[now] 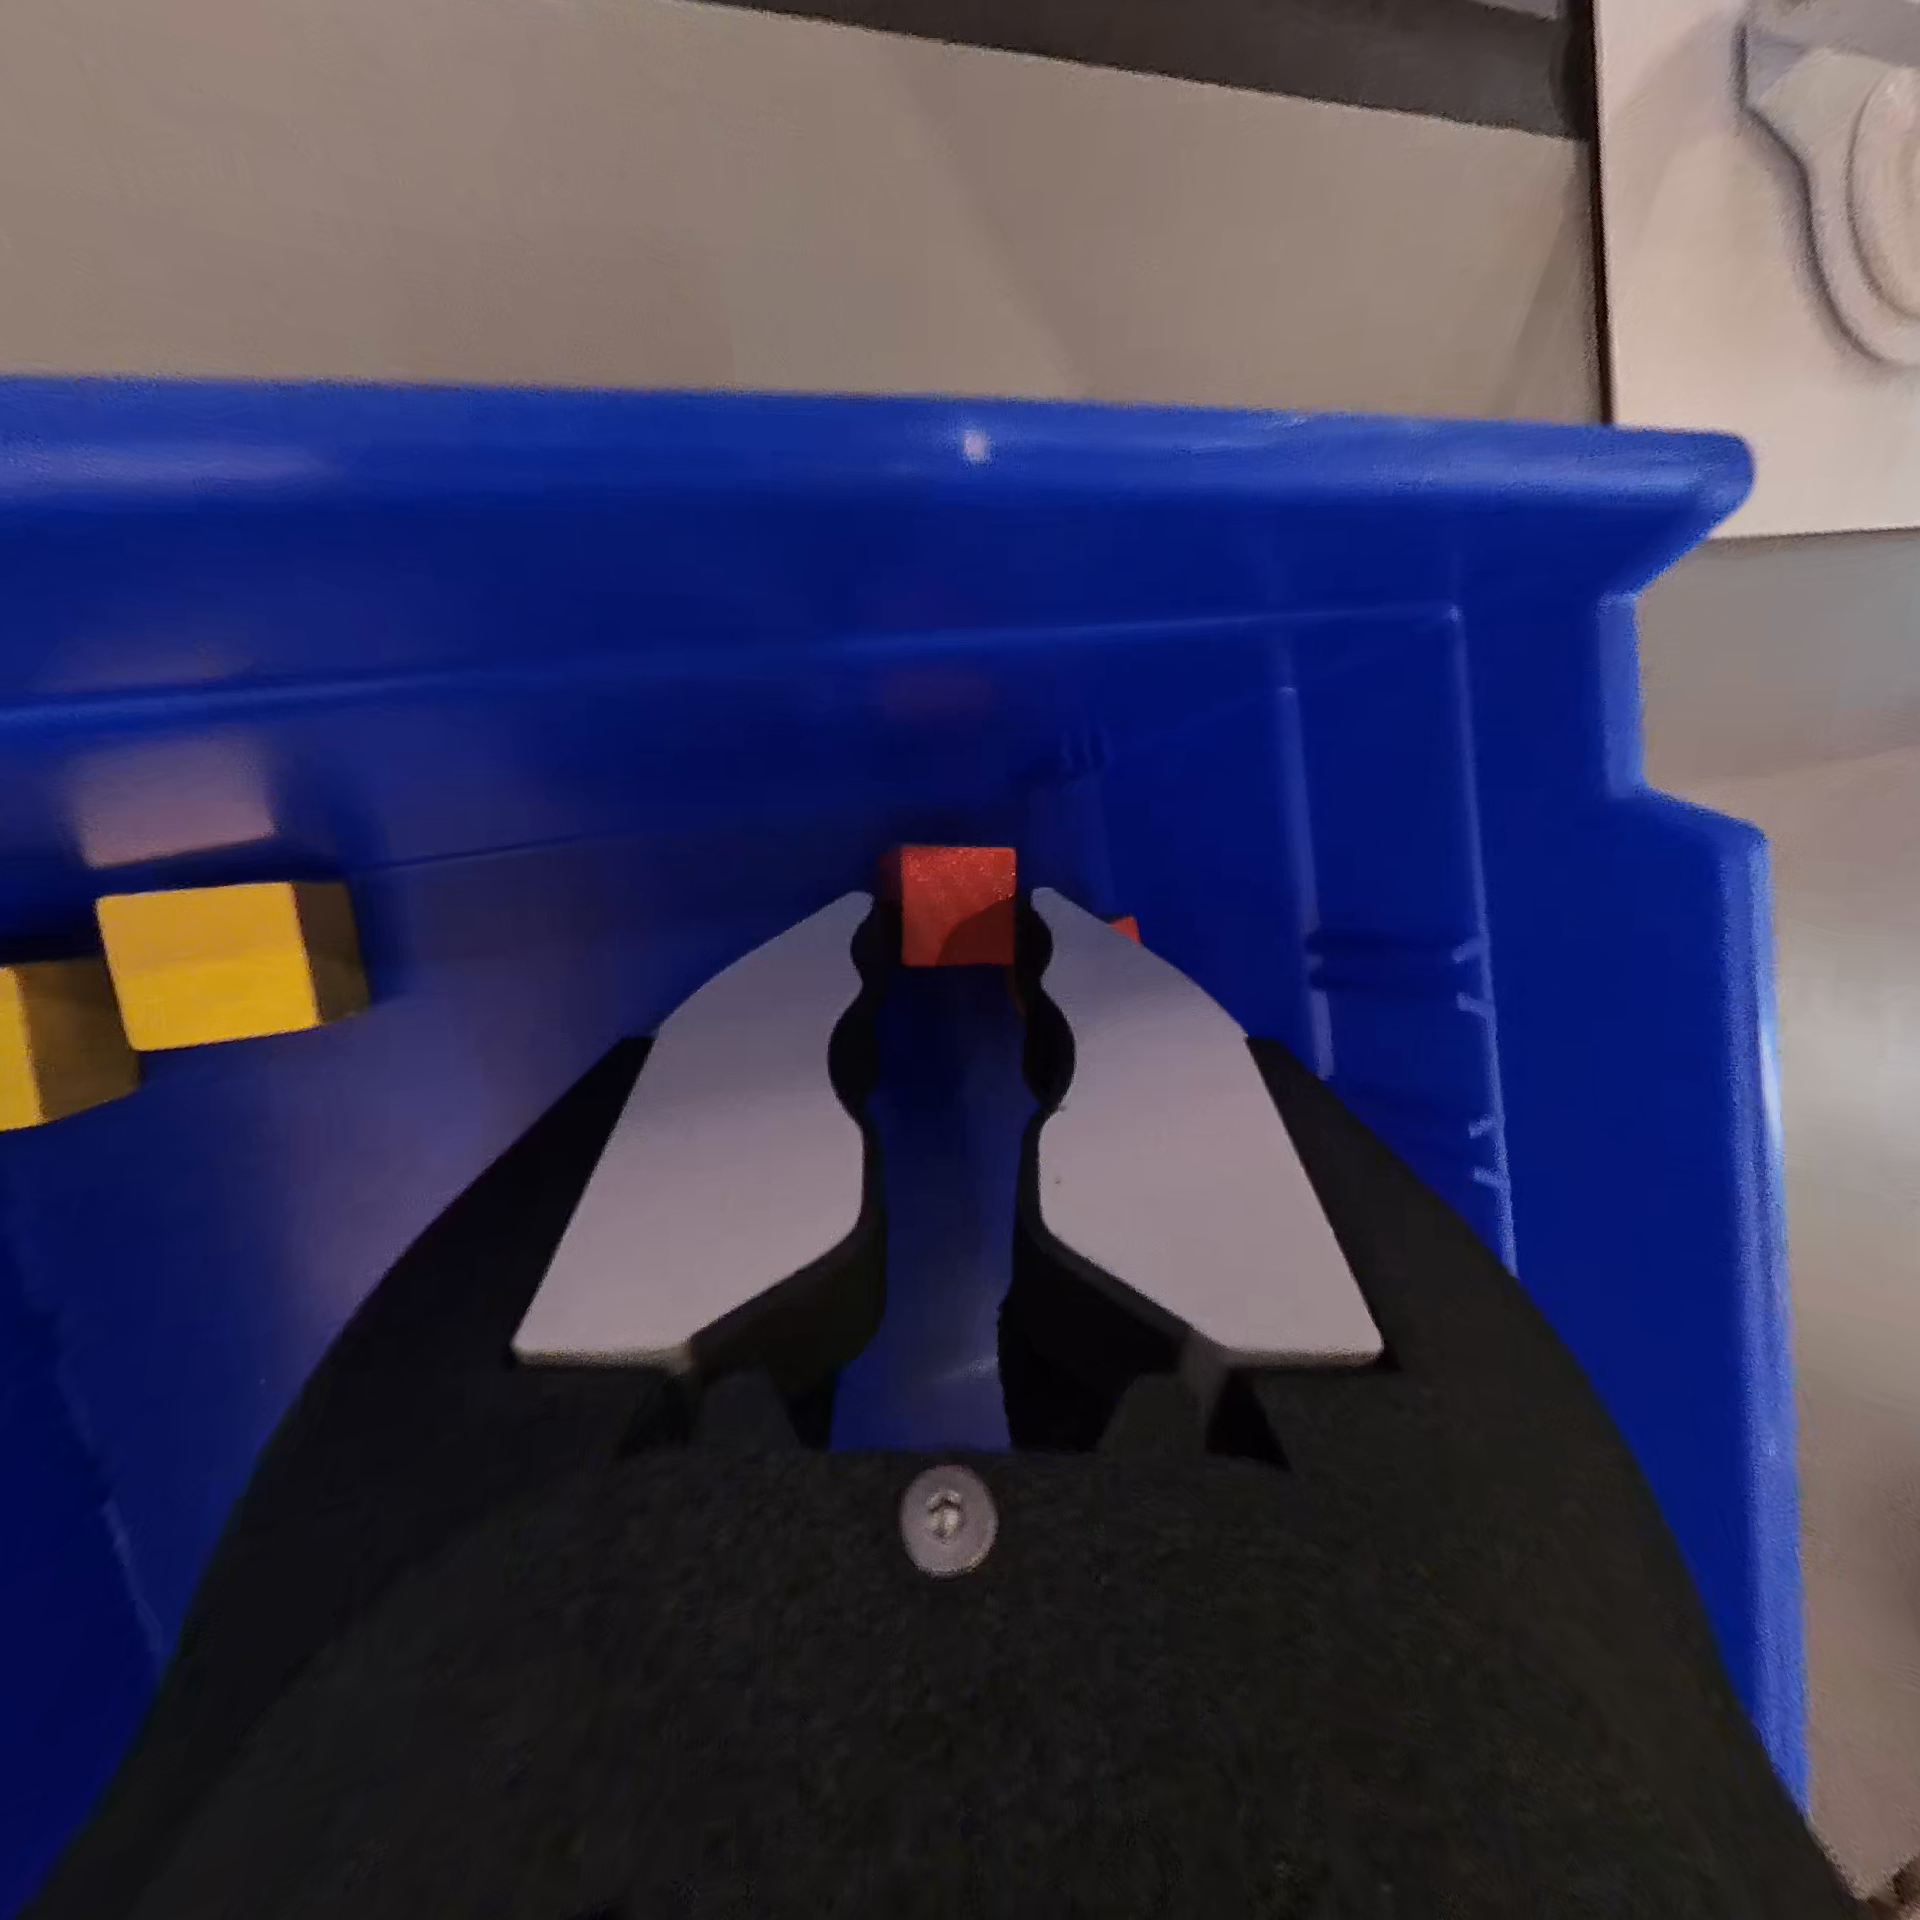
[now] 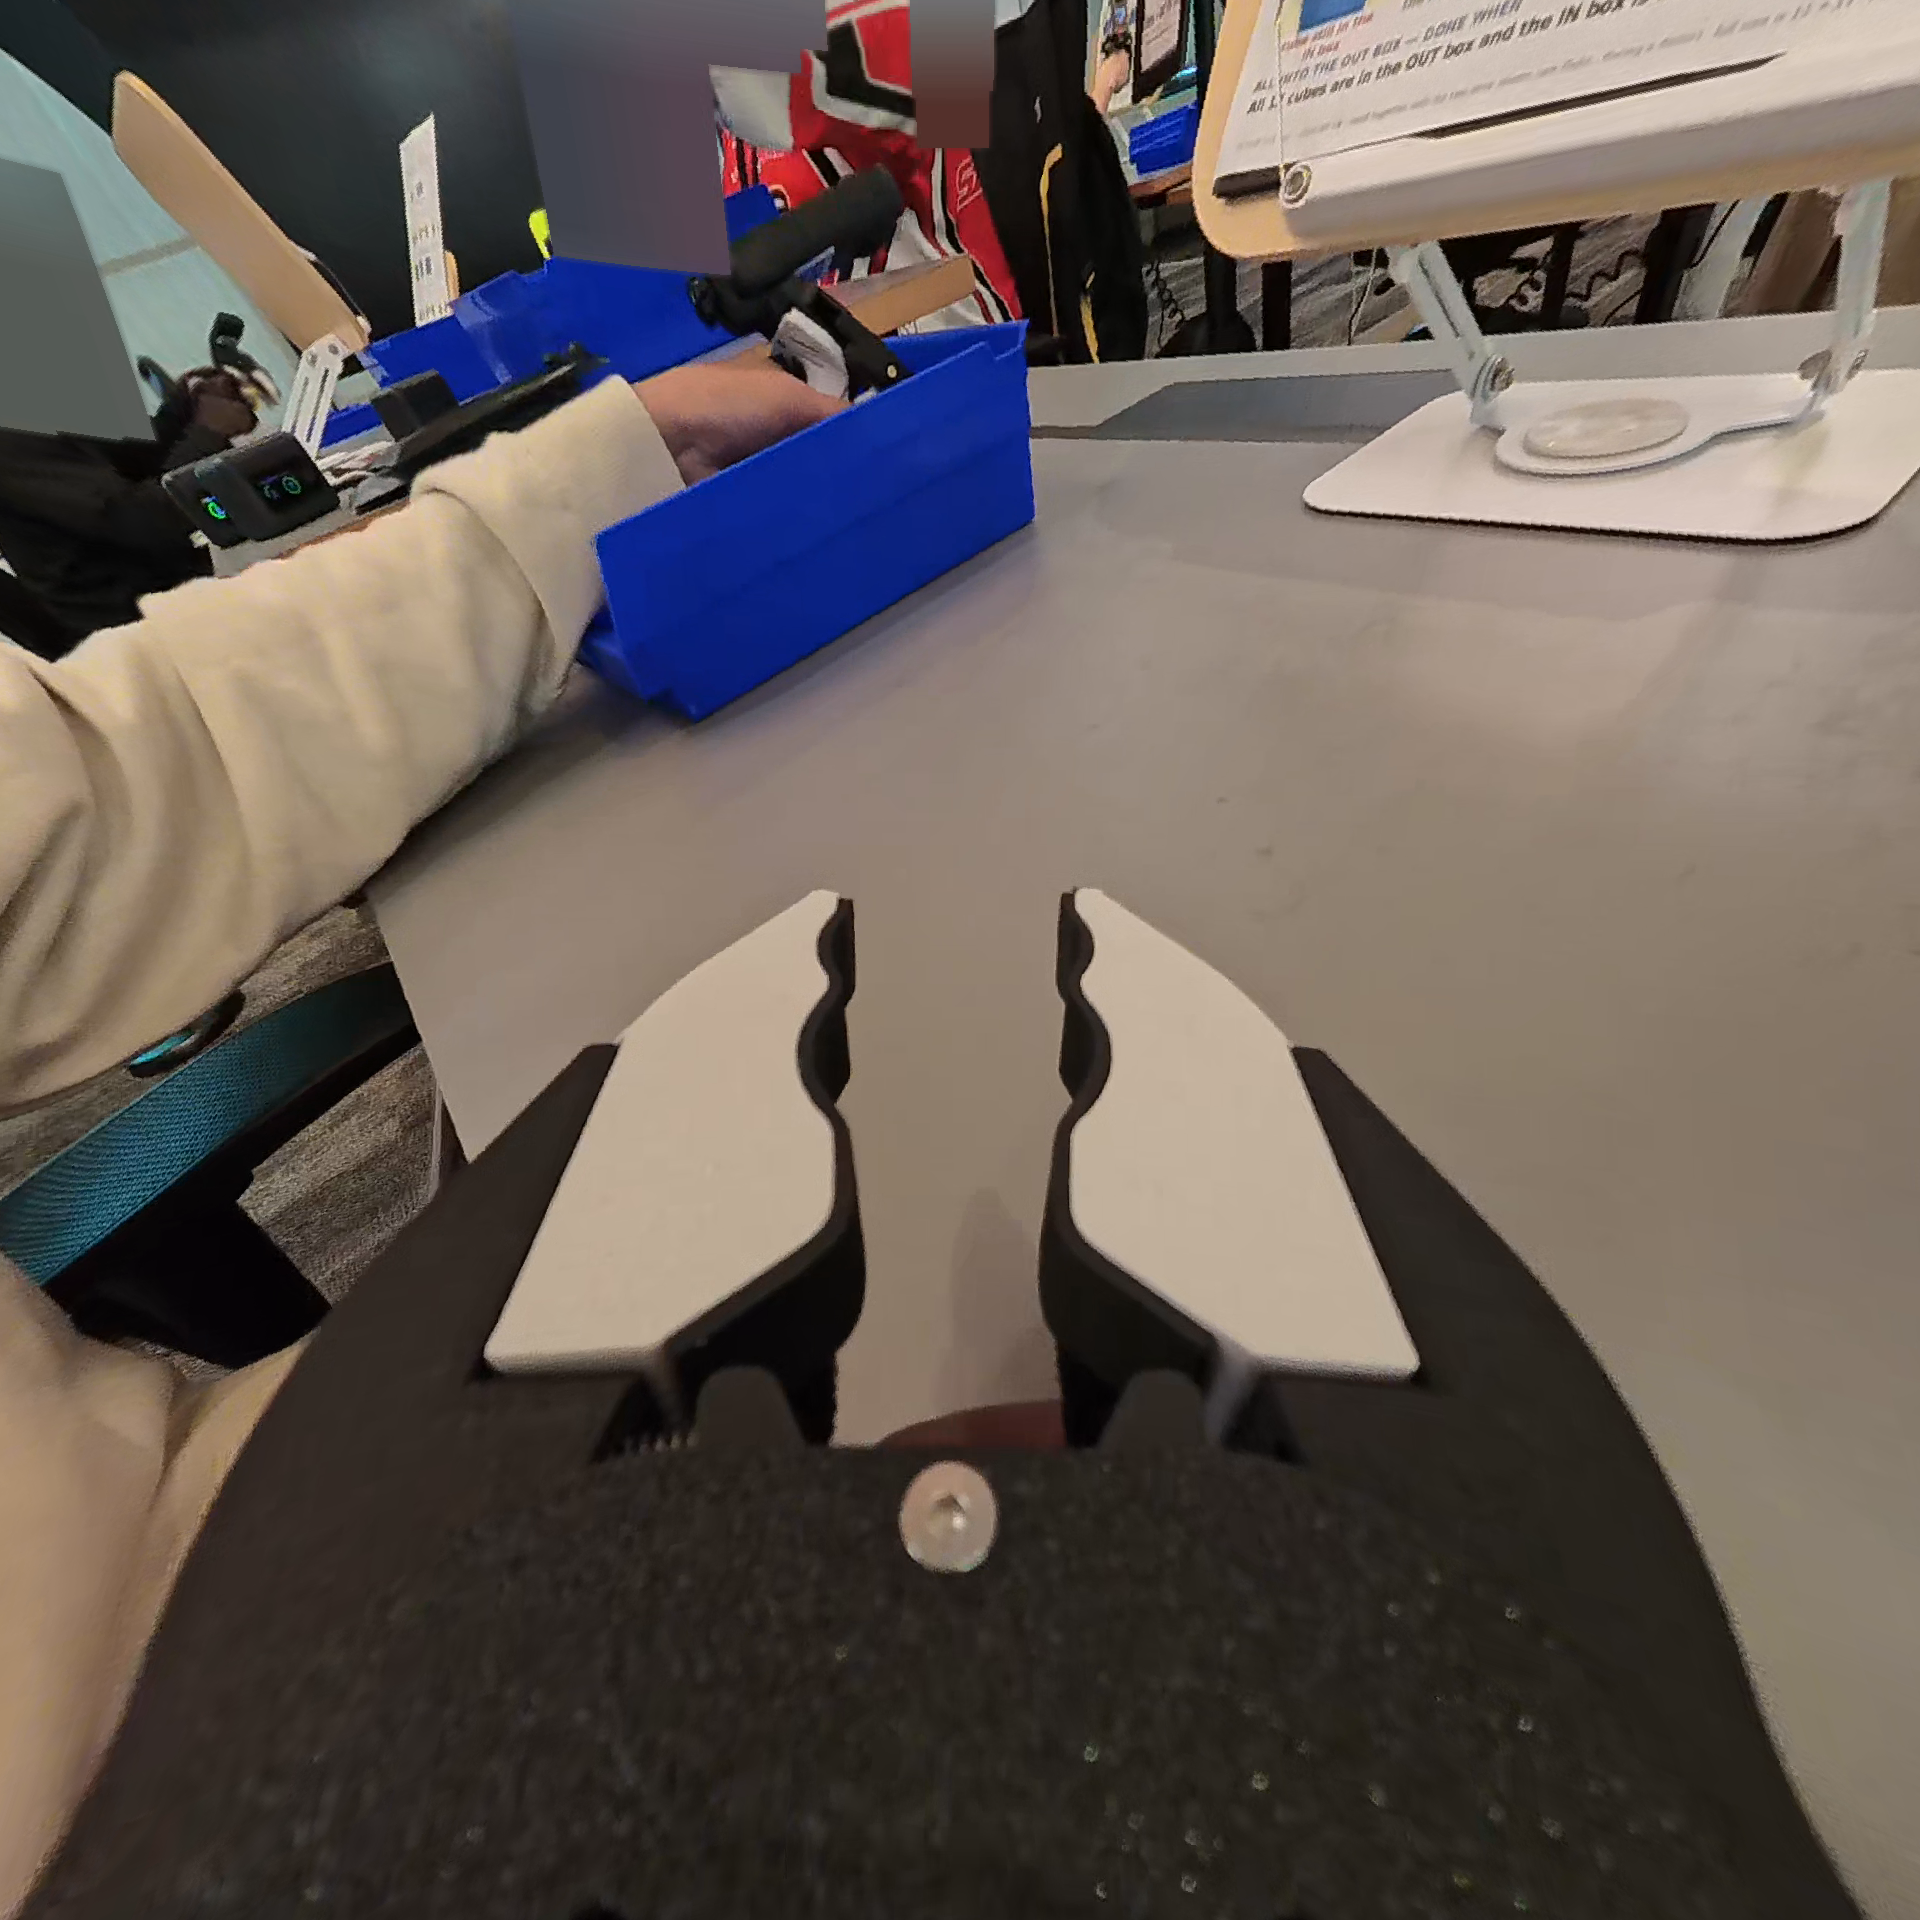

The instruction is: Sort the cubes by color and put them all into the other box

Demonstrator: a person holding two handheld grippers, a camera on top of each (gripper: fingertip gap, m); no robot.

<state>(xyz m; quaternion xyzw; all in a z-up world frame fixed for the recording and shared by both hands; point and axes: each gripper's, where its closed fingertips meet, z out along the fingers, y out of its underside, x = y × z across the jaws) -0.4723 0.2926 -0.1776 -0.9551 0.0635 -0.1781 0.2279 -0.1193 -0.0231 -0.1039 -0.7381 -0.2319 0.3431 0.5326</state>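
In the left wrist view my left gripper (image 1: 951,914) is inside a blue box (image 1: 935,540), close to its far wall. Its fingertips are closed on a red cube (image 1: 956,899). A sliver of another red cube (image 1: 1125,928) shows just right of the right finger. Two yellow cubes (image 1: 223,961) (image 1: 47,1039) lie on the box floor at the left. In the right wrist view my right gripper (image 2: 956,914) is open and empty above the grey table (image 2: 1351,831). The same view shows the blue box (image 2: 831,551) at the far left with the left gripper (image 2: 831,343) reaching into it.
A cream sleeve (image 2: 312,665) stretches from the left edge to the box. A second blue box (image 2: 582,312) stands behind the first. A white stand (image 2: 1600,457) holding a printed sheet is at the far right; it also shows in the left wrist view (image 1: 1766,260). The tips of one gripper are about 50 cm away from the tips of the other.
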